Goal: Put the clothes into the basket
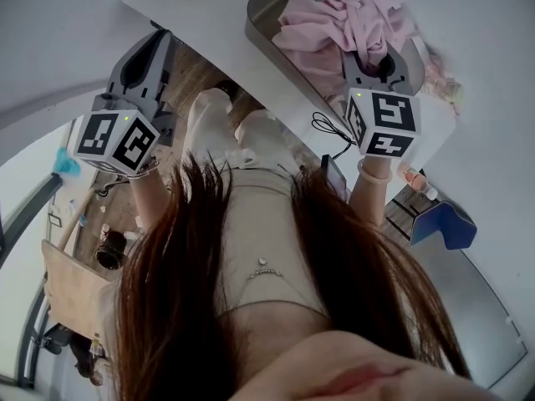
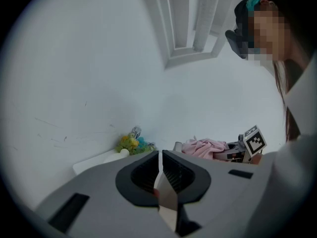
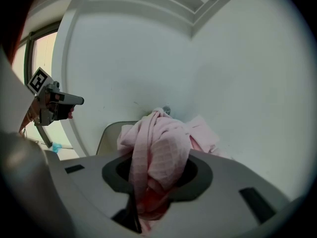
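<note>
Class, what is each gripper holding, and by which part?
The right gripper clamps a pink garment by a bunched fold. The left gripper holds nothing, jaws together.

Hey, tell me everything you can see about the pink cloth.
The pink cloth looks soft, with a fine woven check, and is crumpled into loose folds. One bunch is pinched between the jaws of the right gripper. The rest lies heaped in the grey basket. No other thing can be seen touching it.
</note>
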`<action>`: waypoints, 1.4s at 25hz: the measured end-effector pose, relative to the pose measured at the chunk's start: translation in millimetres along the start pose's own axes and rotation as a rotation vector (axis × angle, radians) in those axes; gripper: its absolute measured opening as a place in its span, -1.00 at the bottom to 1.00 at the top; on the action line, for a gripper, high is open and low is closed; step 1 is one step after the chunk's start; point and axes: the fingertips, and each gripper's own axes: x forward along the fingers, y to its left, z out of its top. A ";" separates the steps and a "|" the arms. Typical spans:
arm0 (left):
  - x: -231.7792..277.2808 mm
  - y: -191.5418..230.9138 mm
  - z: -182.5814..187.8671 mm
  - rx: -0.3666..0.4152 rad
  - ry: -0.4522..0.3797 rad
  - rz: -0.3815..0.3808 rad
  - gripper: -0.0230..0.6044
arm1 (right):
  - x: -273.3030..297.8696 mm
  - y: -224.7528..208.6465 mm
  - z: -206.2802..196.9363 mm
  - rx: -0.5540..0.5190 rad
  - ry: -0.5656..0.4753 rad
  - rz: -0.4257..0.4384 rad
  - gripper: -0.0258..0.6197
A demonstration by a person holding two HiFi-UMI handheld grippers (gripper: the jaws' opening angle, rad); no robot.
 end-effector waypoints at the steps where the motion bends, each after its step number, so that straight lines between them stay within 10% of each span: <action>1: 0.7 -0.2 -0.1 0.000 0.001 0.000 -0.89 | 2.5 1.9 -3.3 0.001 0.014 0.014 -0.46; 15: 15.9 3.4 0.6 -0.008 0.021 -0.009 -0.89 | 44.0 7.6 -52.1 0.037 0.218 0.079 -0.55; 35: 61.0 -32.9 11.0 0.067 0.077 -0.167 -0.89 | 6.0 -31.7 -34.6 0.161 0.090 -0.090 -0.65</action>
